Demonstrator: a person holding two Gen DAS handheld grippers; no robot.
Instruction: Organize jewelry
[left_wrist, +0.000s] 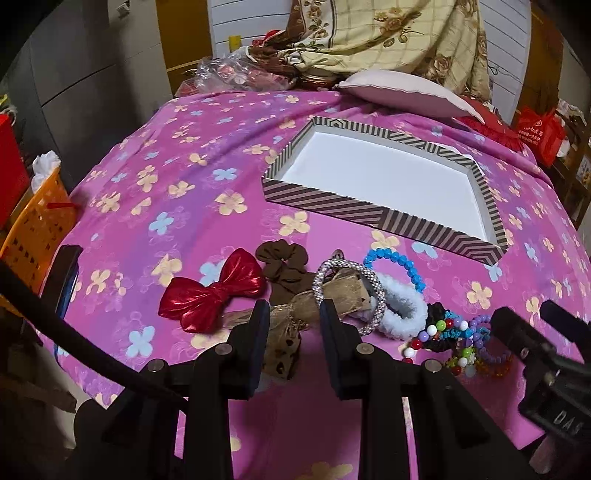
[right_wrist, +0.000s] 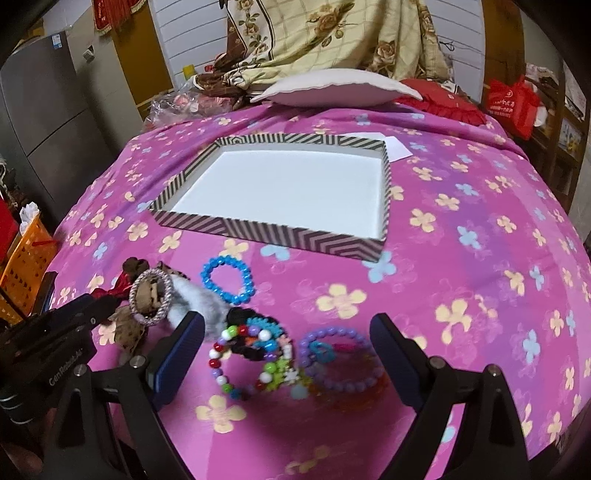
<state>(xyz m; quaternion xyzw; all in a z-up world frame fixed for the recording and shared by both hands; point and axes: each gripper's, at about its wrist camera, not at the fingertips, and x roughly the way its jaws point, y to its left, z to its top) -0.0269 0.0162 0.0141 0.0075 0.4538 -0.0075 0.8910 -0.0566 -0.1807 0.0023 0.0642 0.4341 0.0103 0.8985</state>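
While the left gripper (left_wrist: 293, 314) stands partly open astride the gold ribbon bow (left_wrist: 291, 317), gripping nothing, the right gripper's (right_wrist: 286, 332) jaws gape wide above the bead bracelets (right_wrist: 295, 365); the striped tray (right_wrist: 258, 229) lies beyond.

Both grippers were black with 2 flat fingers; the right gripper (right_wrist: 286, 338) had blue pads (right_wrist: 173, 363), silver screws, and white "GenRobot.AI" lettering.

Box: striped tray (right_wrist: 258, 230), white inside, lay open and flat.
Accessories: red bow (left_wrist: 210, 293), brown scrunchie (left_wrist: 282, 264), silver bangle (left_wrist: 347, 291), blue bead bracelet (right_wrist: 227, 280), purple bracelet (right_wrist: 338, 363) lay clustered near it.
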